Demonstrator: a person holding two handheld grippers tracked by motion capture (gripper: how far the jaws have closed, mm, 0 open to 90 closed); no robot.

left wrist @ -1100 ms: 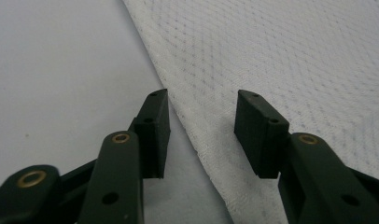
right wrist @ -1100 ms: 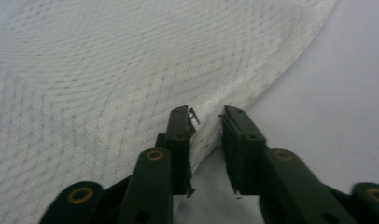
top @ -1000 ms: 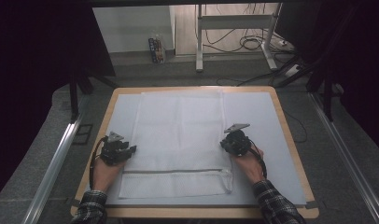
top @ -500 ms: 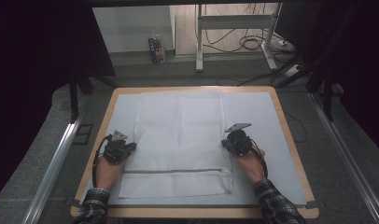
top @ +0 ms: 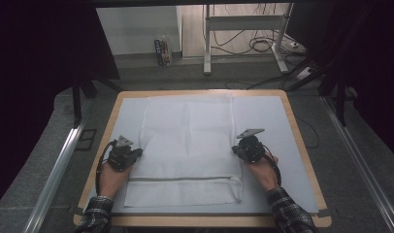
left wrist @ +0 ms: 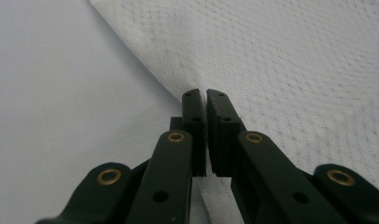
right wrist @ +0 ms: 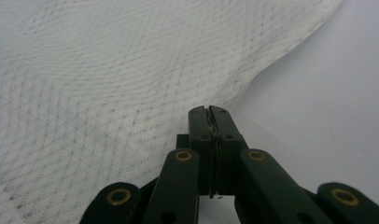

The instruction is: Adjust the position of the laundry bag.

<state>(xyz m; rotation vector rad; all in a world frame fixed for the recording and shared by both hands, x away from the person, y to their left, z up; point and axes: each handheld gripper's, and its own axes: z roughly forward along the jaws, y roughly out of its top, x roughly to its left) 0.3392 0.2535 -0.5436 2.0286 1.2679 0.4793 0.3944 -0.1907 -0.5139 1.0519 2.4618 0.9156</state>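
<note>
- A white mesh bag (top: 188,145) lies flat on the worktop (top: 302,145), spread over its pale sheet, with a zipper line running across it near the person's edge.
- The left claw (top: 135,153) sits at the bag's left edge, about midway along its length; the person's left hand (top: 110,177) holds it from below in the high view.
- In the left gripper view the left claw (left wrist: 206,100) has just been closing; its jaws stand nearly together, a thin slit between the tips, with the mesh bag (left wrist: 290,70) edge pinched between them.
- The bag's edge curves up off the grey sheet toward those jaws.
- The right claw (top: 236,150) sits at the bag's right edge, roughly level with the left one; the right hand (top: 263,172) holds it, with a plaid sleeve (top: 287,213) behind it.
- In the right gripper view the right claw (right wrist: 209,112) has its jaws pressed together on the rim of the mesh bag (right wrist: 108,79), whose edge lifts slightly from the sheet there.
- The two claws are well apart, one on each long side of the bag.
</note>
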